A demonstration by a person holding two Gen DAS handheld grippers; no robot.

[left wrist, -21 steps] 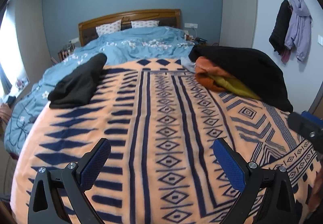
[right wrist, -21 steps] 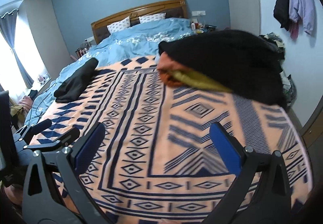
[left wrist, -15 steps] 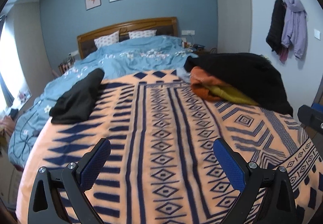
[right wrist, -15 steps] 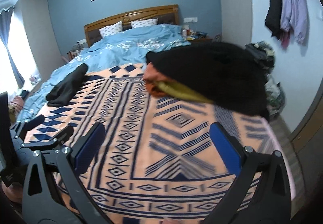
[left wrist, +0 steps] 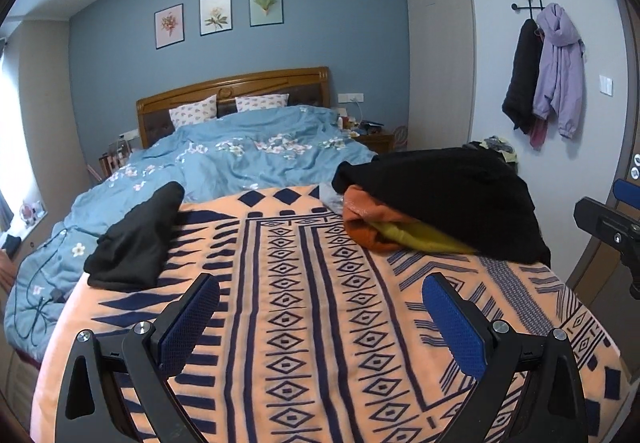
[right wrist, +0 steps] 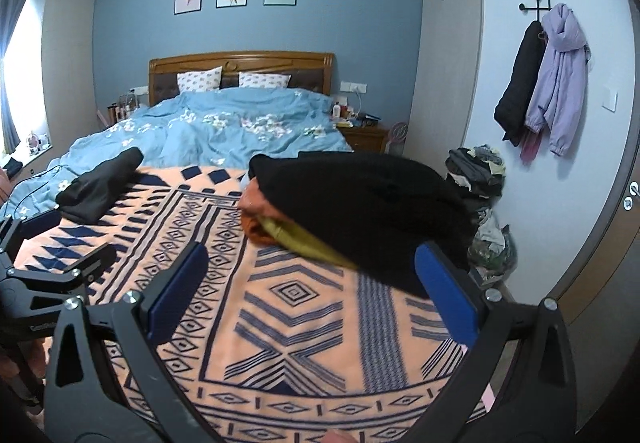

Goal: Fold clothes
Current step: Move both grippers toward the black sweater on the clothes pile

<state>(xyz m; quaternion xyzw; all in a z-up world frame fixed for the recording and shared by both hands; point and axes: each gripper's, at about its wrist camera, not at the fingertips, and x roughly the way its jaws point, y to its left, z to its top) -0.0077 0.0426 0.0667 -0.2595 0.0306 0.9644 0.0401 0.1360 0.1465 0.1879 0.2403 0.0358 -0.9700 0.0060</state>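
Observation:
A folded black garment [left wrist: 138, 239] lies at the left of the orange patterned blanket [left wrist: 304, 307]; it also shows in the right wrist view [right wrist: 100, 189]. A pile with a black garment [left wrist: 444, 195] over orange [left wrist: 360, 219] and yellow [left wrist: 416, 237] clothes lies at the blanket's right; the pile also shows in the right wrist view [right wrist: 360, 207]. My left gripper [left wrist: 320, 323] is open and empty above the blanket's near middle. My right gripper [right wrist: 312, 291] is open and empty, near the pile's front edge.
A blue floral duvet [left wrist: 248, 155] covers the bed's far half, before a wooden headboard [left wrist: 236, 87]. Coats [left wrist: 544, 71] hang on the right wall. A heap of clothes [right wrist: 480, 171] lies on the floor at the right. A door [right wrist: 616, 227] stands at far right.
Both grippers have pulled back and tilted up from the bed, so more of the room and wall shows. Both stay open and empty.

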